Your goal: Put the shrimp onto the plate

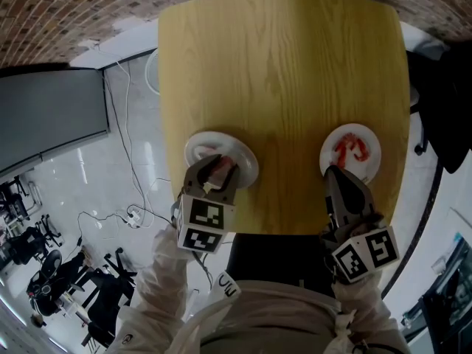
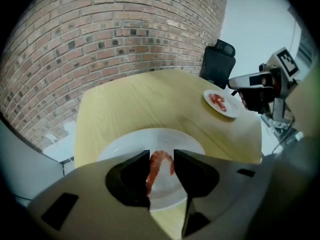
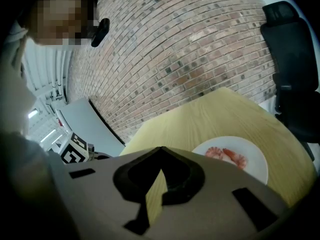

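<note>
Head view: left gripper (image 1: 219, 167) hovering over the left round white plate (image 1: 249, 157). Right gripper (image 1: 332, 172) idling beside the right white plate (image 1: 376, 144), which is carrying two pink shrimp (image 1: 352, 147). Left gripper view: jaws clasping one curled pink shrimp (image 2: 159, 164) over its plate, set-down probably remaining. Right gripper view: jaws sitting closed, empty.

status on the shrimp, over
Left gripper shut on held shrimp, over left plate. Right gripper shut, empty, short of right plate with plated shrimp. Nothing in the way.
</note>
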The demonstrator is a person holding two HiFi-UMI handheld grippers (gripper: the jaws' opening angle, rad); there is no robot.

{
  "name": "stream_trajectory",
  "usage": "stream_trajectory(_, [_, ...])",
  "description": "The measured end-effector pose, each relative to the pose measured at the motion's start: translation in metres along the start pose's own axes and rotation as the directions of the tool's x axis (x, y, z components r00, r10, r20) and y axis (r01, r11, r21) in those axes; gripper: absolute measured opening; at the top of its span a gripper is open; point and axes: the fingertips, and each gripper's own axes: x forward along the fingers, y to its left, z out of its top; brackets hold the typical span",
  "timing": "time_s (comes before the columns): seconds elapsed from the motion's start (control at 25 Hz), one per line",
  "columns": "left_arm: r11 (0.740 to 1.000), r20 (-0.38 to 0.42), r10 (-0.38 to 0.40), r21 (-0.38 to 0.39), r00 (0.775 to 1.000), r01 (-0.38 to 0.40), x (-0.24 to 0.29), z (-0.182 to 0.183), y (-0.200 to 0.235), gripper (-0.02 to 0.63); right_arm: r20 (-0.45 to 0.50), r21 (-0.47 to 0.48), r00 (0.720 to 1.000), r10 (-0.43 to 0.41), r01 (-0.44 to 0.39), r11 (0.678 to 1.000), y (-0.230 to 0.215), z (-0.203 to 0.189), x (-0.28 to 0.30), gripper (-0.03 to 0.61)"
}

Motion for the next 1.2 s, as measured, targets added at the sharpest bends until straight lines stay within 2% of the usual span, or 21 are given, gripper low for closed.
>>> stream_trajectory(0.32, [0.998,0.020,-0.016,0.064,1.000,0.015,0.000,0.023,-0.027,0.153,0.039,0.012,0.999,-0.032,0.032,0.999,-0.023,0.007,-0.025,0.023])
stream_trajectory(0.68, [0.990,0.046,-0.067,0.126,0.997,0.060,0.010,0.057,-0.076,0.153,0.086,0.045,0.992,-0.092,0.088,0.995,-0.059,0.014,-0.062,0.024])
stream_trajectory(1.04, [0.965,0.037,-0.143,0.226,0.989,0.131,0.028,0.087,-0.137,0.153,0.126,0.104,0.976,-0.175,0.162,0.981,-0.103,0.011,-0.104,0.024])
stream_trajectory(1.2, [0.944,0.040,-0.182,0.286,0.983,0.163,0.037,0.099,-0.165,0.153,0.142,0.132,0.967,-0.210,0.192,0.972,-0.119,0.007,-0.123,0.023])
